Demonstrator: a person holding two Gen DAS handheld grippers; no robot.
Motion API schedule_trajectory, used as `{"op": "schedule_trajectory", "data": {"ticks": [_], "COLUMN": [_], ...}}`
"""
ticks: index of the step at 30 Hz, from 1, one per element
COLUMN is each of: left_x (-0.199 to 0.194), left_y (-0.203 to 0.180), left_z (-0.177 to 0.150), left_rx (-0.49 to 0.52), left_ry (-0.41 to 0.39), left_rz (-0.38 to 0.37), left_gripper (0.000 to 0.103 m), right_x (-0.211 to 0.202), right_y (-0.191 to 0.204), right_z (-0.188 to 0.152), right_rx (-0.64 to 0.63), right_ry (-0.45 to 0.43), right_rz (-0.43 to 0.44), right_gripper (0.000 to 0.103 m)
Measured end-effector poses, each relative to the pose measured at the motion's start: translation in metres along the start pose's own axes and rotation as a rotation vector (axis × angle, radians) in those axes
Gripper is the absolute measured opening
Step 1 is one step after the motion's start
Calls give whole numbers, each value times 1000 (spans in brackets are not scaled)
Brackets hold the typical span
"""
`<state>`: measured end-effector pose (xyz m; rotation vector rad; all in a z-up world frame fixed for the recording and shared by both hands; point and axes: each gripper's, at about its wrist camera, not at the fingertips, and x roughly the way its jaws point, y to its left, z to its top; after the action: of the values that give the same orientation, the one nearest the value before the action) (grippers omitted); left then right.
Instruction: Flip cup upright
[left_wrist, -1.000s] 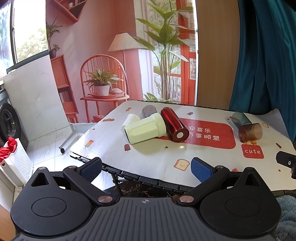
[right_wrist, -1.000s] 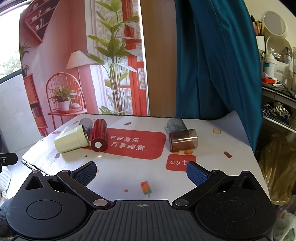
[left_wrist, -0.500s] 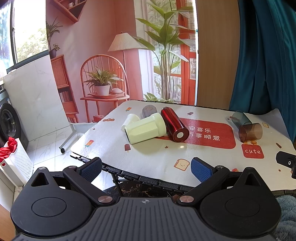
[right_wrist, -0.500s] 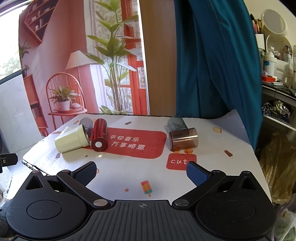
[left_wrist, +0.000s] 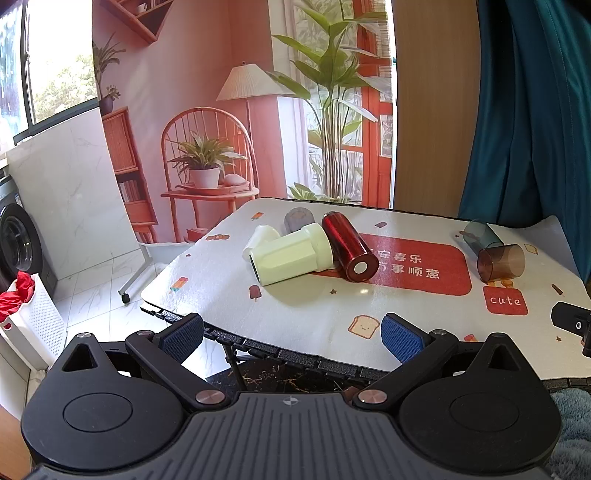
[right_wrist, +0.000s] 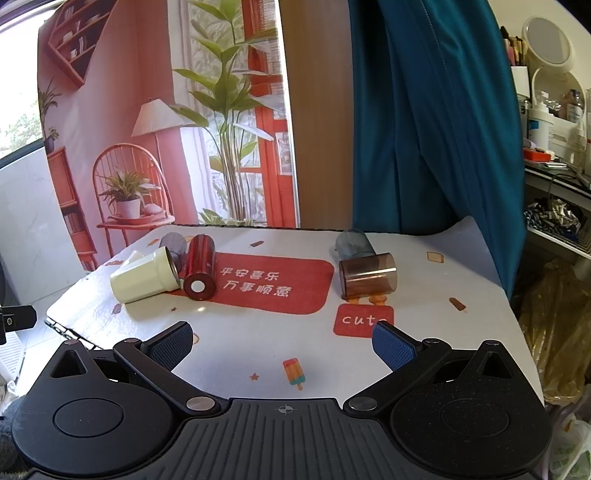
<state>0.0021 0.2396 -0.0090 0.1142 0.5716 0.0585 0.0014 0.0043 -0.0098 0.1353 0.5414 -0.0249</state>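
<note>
Cups on their sides: pale green (left_wrist: 290, 254), glossy red (left_wrist: 349, 246), translucent brown (right_wrist: 368, 275); both tools (left_wrist: 291, 334) (right_wrist: 282, 341) agape, empty.

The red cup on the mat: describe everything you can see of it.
The red cup is a glossy, metallic-looking cylinder lying on its side on the printed mat, partly over the mat's red panel. The end facing the cameras is red with a round white centre; whether that is base or lid cannot be told. Its side rests against the pale green cup, and a grey cup lies just behind. Neither tool is near it.
</note>
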Motion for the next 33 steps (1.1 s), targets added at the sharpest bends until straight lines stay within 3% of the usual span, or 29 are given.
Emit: {"op": "schedule_trajectory", "data": {"ticks": [20, 26, 33], "left_x": [17, 49, 106], "left_y": [1, -11, -21], "left_z": [17, 35, 41], "left_rx": [-5, 36, 48], "left_ry": [-8, -40, -14], "left_rz": [11, 54, 81], "left_gripper": [103, 103, 103], "right_x": [17, 59, 145], "right_y": [-8, -24, -56], "right_z": [9, 25, 43], "right_rx": [23, 77, 187], "right_ry": [52, 85, 133], "right_rz": [-4, -32, -112], "right_gripper": [103, 103, 103]}}
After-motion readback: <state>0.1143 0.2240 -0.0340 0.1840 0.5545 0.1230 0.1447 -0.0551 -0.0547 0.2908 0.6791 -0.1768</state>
